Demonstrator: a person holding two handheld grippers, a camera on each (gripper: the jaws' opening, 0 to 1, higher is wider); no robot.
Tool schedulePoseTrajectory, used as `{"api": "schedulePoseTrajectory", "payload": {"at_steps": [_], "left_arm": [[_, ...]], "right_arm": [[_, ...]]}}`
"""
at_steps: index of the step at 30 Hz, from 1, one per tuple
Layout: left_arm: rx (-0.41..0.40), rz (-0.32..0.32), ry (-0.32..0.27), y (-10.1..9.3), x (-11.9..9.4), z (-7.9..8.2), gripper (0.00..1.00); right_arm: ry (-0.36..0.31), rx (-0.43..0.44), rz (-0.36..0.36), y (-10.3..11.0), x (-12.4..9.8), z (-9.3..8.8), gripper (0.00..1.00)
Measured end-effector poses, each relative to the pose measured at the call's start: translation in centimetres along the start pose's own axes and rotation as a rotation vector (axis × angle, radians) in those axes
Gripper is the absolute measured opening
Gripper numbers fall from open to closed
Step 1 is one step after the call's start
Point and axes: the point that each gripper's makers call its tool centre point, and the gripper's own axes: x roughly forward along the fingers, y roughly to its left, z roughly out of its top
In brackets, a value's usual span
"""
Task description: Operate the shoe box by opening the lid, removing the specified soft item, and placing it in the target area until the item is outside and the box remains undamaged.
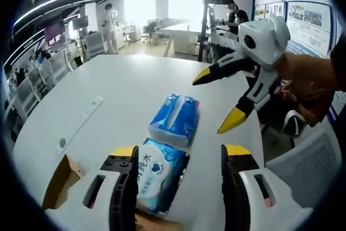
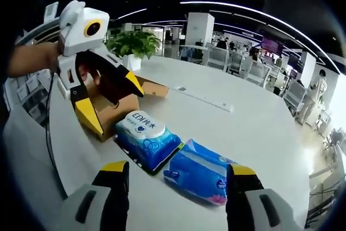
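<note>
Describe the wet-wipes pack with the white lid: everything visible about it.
The wet-wipes pack is a soft blue plastic pouch with a white oval flip lid on top, printed with blue characters and a small heart. The lid looks shut. It lies flat on the white table, close beside a blue tissue pack, whether touching is unclear, with the cardboard box just behind it. In the left gripper view it sits near the left gripper, ungripped.

White round table [image 1: 135, 85], two blue tissue packs [image 1: 174, 118] [image 1: 158, 174], cardboard shoe box [image 2: 116, 106], flush white strip [image 1: 81, 121]
</note>
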Motion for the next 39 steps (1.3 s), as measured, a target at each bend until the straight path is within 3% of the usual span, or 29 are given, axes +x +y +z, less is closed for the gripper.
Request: {"api": "schedulePoseTrajectory", "payload": {"at_steps": [22, 39], "left_arm": [[-0.095, 0.075, -0.092, 0.4, -5.6, -0.4, 0.75], [-0.151, 0.131, -0.147, -0.4, -9.5, -1.3, 0.86]], "right_arm": [[-0.018, 0.023, 0.066, 4.2, -0.2, 0.9, 0.80], [-0.048, -0.009, 0.124, 7.1, 0.4, 3.3, 0.83]]}}
